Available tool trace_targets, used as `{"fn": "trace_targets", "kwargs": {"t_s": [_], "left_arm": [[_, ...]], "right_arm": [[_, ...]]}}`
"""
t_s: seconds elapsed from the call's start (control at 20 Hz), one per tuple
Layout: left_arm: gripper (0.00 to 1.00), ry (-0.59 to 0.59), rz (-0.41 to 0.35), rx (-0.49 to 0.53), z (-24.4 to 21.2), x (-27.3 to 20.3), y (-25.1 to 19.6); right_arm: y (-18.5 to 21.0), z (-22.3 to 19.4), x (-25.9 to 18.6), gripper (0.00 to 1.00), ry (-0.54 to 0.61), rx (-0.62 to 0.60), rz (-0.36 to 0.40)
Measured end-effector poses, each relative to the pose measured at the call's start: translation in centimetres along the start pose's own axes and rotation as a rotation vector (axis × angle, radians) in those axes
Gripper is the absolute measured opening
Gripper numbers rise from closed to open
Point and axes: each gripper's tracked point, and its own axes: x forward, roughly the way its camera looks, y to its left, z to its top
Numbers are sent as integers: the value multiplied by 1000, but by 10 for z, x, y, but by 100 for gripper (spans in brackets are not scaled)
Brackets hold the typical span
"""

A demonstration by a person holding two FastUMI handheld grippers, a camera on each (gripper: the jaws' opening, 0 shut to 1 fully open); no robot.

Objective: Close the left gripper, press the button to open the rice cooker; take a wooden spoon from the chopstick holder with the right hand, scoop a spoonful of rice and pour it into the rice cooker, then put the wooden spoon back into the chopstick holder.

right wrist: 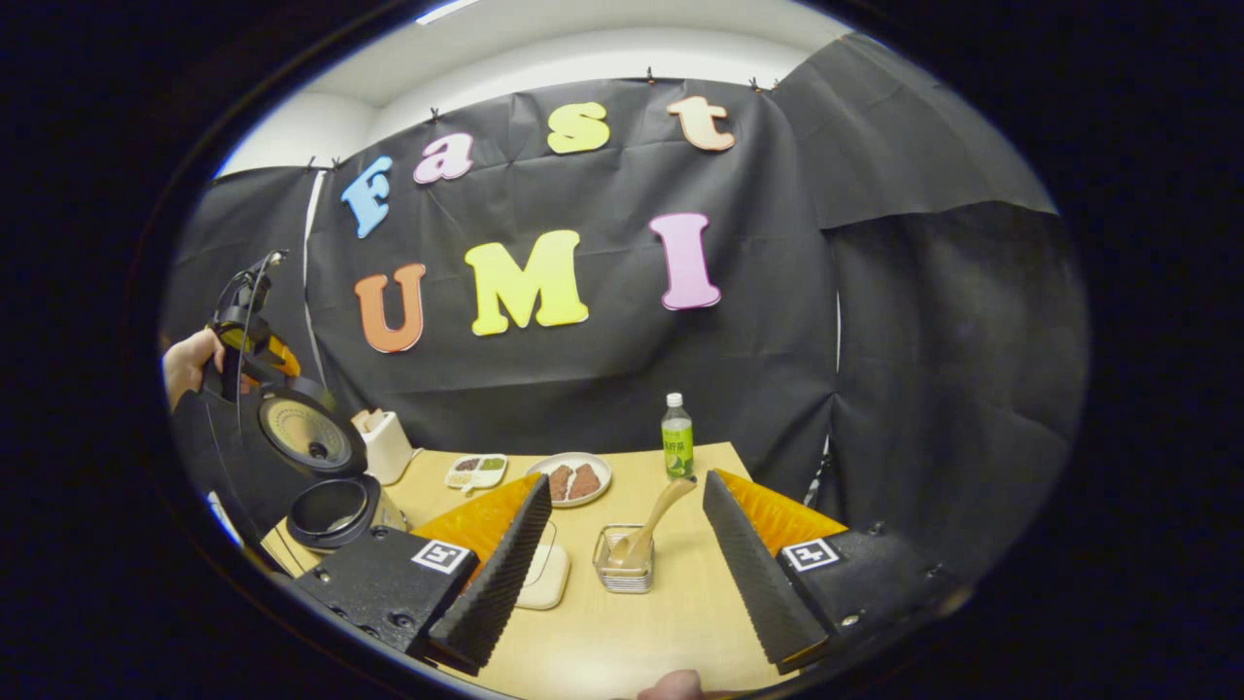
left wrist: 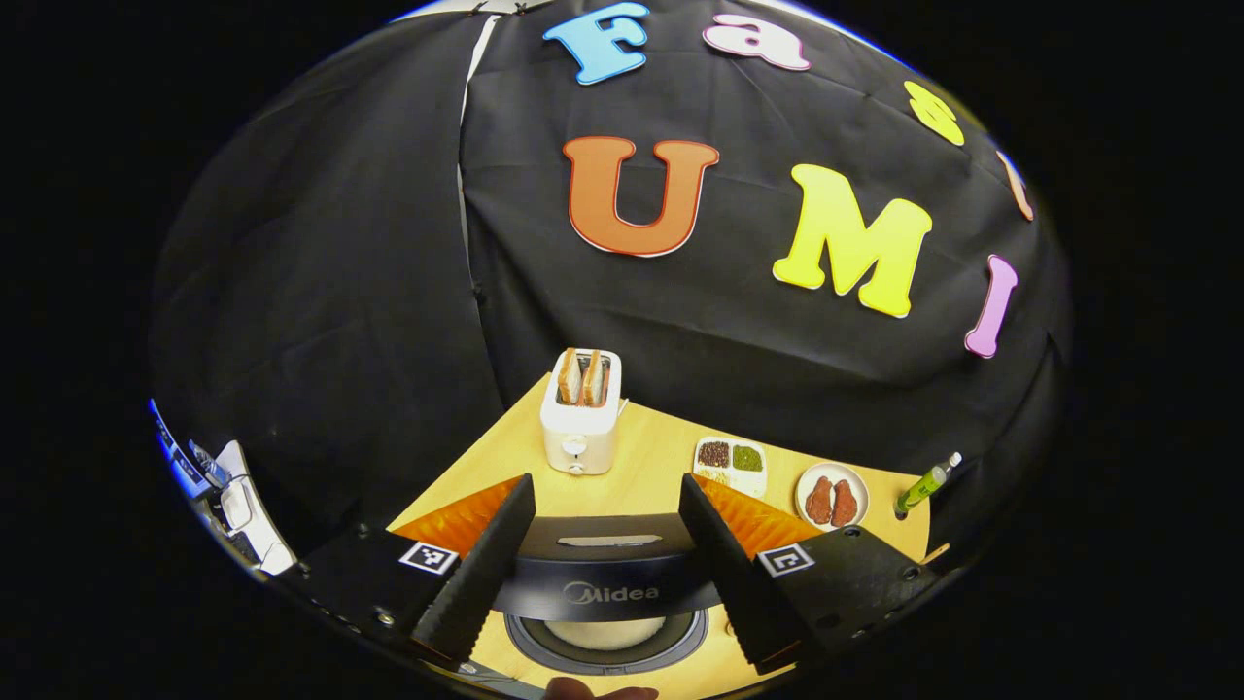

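One rice cooker (right wrist: 326, 467) at the table's (right wrist: 632, 642) left edge in the right gripper view, lid up, inner pot exposed. One toaster (left wrist: 581, 413) with two slices in it, one divided tray (left wrist: 731, 462), one plate (left wrist: 832, 496) carrying two reddish pieces, one green bottle (right wrist: 677, 437). And one wooden spoon (right wrist: 649, 530), leaning in the single chopstick holder (right wrist: 624, 562) — it sits ahead of the right gripper (right wrist: 622, 564), centred between the spread fingers and touching neither. Jaws wide apart, nothing held. Over in the left gripper view, the left gripper (left wrist: 607, 574) hangs above the cooker, fingers parted too — the raised lid and the pot's rim lie between and below them, no contact. A hand (right wrist: 190, 365) holds that gripper, seen far left from the right gripper view.
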Motion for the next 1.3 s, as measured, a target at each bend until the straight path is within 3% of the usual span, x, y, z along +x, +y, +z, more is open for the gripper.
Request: {"fn": "trace_targets", "kwargs": {"t_s": [0.2, 0.35, 0.6, 1.3], "left_arm": [[97, 19, -28, -7, -29, -19, -5], [96, 99, -55, -67, -84, -35, -11], [97, 144, -42, -61, -143, -53, -7], [97, 265, 24, -15, -218, -28, -5]], "right_arm": [[23, -1, 1, 100, 1, -9, 53], [40, -2, 8, 100, 1, -11, 93], [61, -2, 13, 99, 5, -20, 155], [46, 4, 29, 100, 13, -41, 180]]}}
